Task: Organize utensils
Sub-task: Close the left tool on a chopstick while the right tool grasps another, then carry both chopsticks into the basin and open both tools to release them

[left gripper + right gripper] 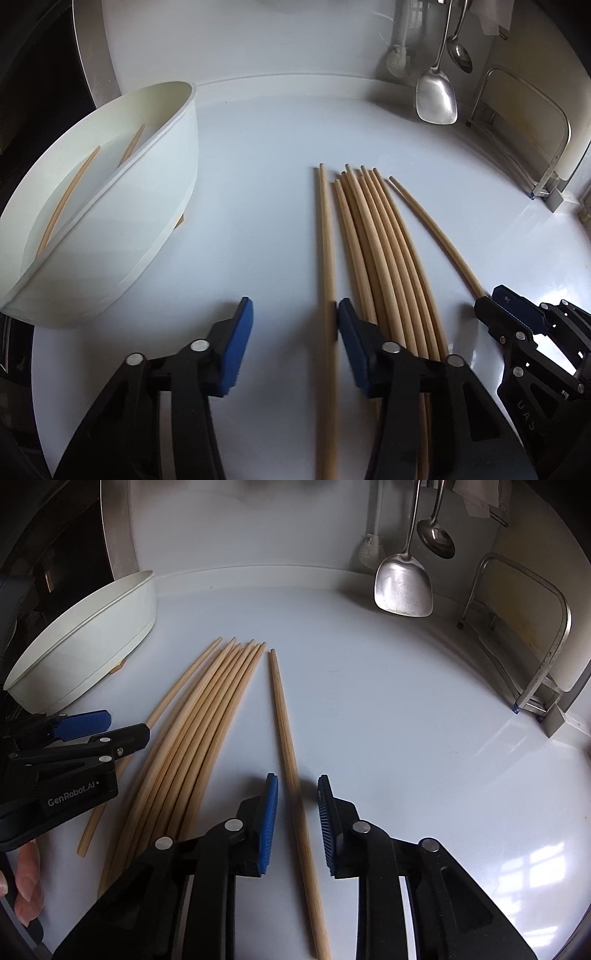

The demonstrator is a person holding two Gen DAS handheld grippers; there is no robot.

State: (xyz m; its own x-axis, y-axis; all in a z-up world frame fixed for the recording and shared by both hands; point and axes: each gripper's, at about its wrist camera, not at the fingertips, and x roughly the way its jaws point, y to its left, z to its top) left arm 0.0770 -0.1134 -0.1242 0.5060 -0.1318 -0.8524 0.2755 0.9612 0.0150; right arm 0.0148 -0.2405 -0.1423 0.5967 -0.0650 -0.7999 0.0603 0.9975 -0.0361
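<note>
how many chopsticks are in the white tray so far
2. One chopstick lies on the white tray's floor at left; the second, to its right, is partly behind the near wall, which may hide more.

Left gripper (295, 347): two black linkage fingers, each tipped with a blue ribbed pad (236, 347) and joined by round silver pivot pins. Right gripper (297, 823): the same build, black arms, blue pads, silver pins at the joints. Seen from the right wrist, the left unit's housing at nine o'clock bears white lettering, "GenRobot.AI". Seen from the left wrist, the right unit at four o'clock carries small screws and faint letters, possibly "UAS". Bare fingertips (27, 886) show at eight o'clock.
</note>
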